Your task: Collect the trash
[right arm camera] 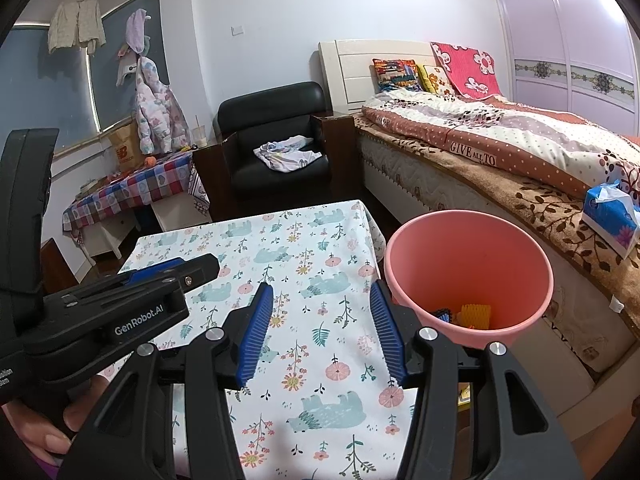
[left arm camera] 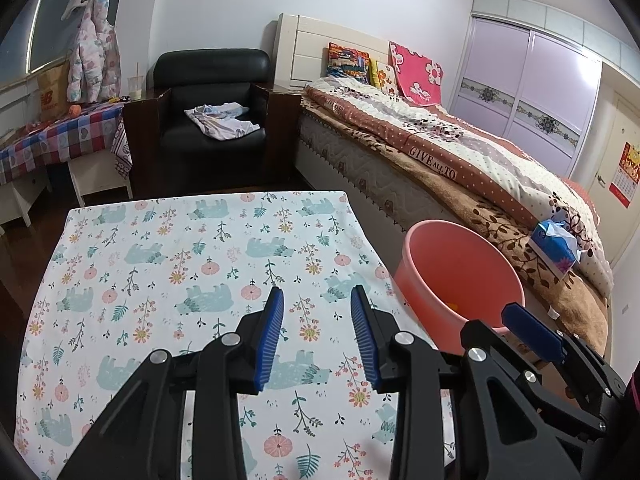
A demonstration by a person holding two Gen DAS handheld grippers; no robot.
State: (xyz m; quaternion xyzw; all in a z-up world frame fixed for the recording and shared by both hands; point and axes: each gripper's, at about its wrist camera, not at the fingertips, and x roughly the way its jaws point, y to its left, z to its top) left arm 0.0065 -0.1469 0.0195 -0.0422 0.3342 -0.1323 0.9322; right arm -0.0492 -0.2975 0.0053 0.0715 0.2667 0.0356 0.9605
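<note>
A pink bucket (right arm camera: pixel 472 256) stands on the floor between the table and the bed; a yellow ridged scrap (right arm camera: pixel 476 314) and a dark blue piece (right arm camera: pixel 443 314) lie at its bottom. In the left wrist view the bucket (left arm camera: pixel 452 272) is to the right of my left gripper (left arm camera: pixel 318 294), which hovers open over the floral tablecloth (left arm camera: pixel 180 264) with nothing between its blue pads. My right gripper (right arm camera: pixel 322 292) is open too, empty, above the table's right side just left of the bucket. It shows at the right edge of the left view as a blue fingertip (left arm camera: pixel 520 316).
A bed (right arm camera: pixel 500 148) with patterned quilts runs along the right, a blue tissue pack (right arm camera: pixel 610 216) on its edge. A black armchair (right arm camera: pixel 276 140) with a cloth on it stands beyond the table. A checked side table (right arm camera: pixel 132 192) with clutter is at far left.
</note>
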